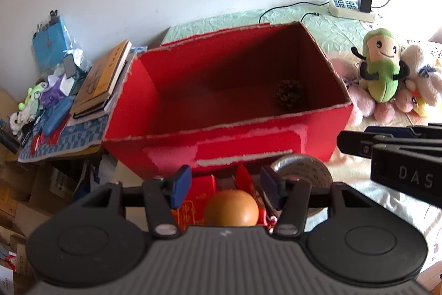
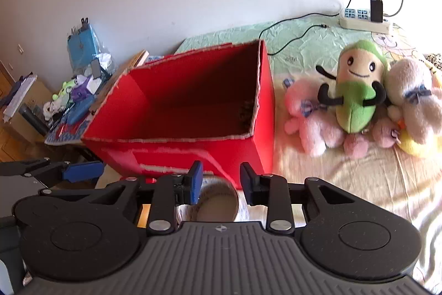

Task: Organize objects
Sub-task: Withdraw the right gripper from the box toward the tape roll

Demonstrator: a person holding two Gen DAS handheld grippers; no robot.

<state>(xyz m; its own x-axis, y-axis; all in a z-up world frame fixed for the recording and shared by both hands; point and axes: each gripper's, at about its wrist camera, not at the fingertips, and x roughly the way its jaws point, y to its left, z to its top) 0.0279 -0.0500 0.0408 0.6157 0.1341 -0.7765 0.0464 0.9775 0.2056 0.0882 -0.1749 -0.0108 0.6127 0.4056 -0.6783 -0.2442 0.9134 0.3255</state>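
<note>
Red cardboard box sits open-topped on bed, brown pine cone in its near right corner. My left gripper hovers with jaws apart, round orange fruit below the gap, pads not touching it. My right gripper has jaws parted over roll of tape; grip on it I cannot tell. Green plush toy lies right of box.
</note>
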